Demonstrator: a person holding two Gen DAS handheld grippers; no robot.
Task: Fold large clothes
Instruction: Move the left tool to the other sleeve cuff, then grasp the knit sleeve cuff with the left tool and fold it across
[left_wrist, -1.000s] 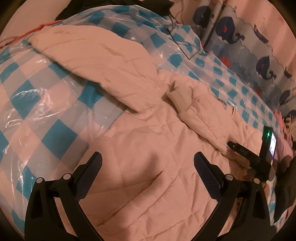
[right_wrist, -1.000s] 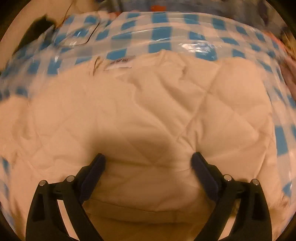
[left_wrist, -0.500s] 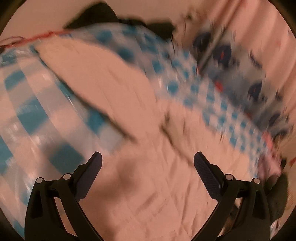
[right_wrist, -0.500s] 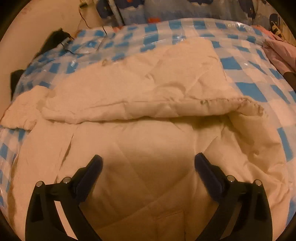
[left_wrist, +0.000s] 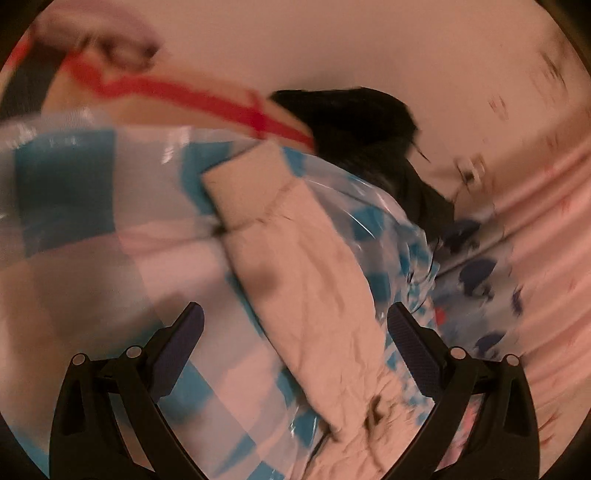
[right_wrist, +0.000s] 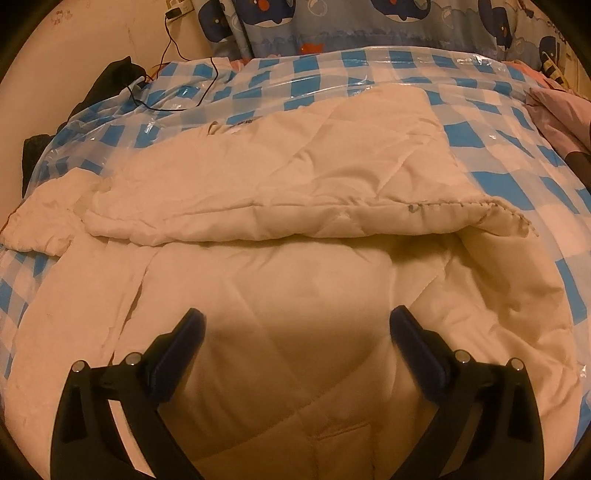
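Note:
A cream quilted jacket (right_wrist: 295, 295) lies spread on a blue-and-white checked cover under clear plastic (right_wrist: 369, 74). Its upper part (right_wrist: 288, 177) is folded down over the body, the fold edge running across the middle of the right wrist view. My right gripper (right_wrist: 295, 325) hovers open over the jacket's body with nothing between its fingers. In the blurred left wrist view one cream sleeve (left_wrist: 306, 280) with a ribbed cuff (left_wrist: 247, 184) stretches away across the checked cover. My left gripper (left_wrist: 295, 321) is open above the sleeve, holding nothing.
A wall and a whale-print curtain (right_wrist: 332, 26) stand behind the bed. Dark clothing (left_wrist: 362, 122) and a black cable (right_wrist: 207, 85) lie at the far corner. Pink fabric (right_wrist: 561, 110) sits at the right edge. A red strip (left_wrist: 184, 96) runs along the bed's edge.
My left gripper swung quickly sideways and rolled, from over the jacket's body to along the outstretched sleeve. My right gripper drew back from the collar area, then held still over the folded jacket.

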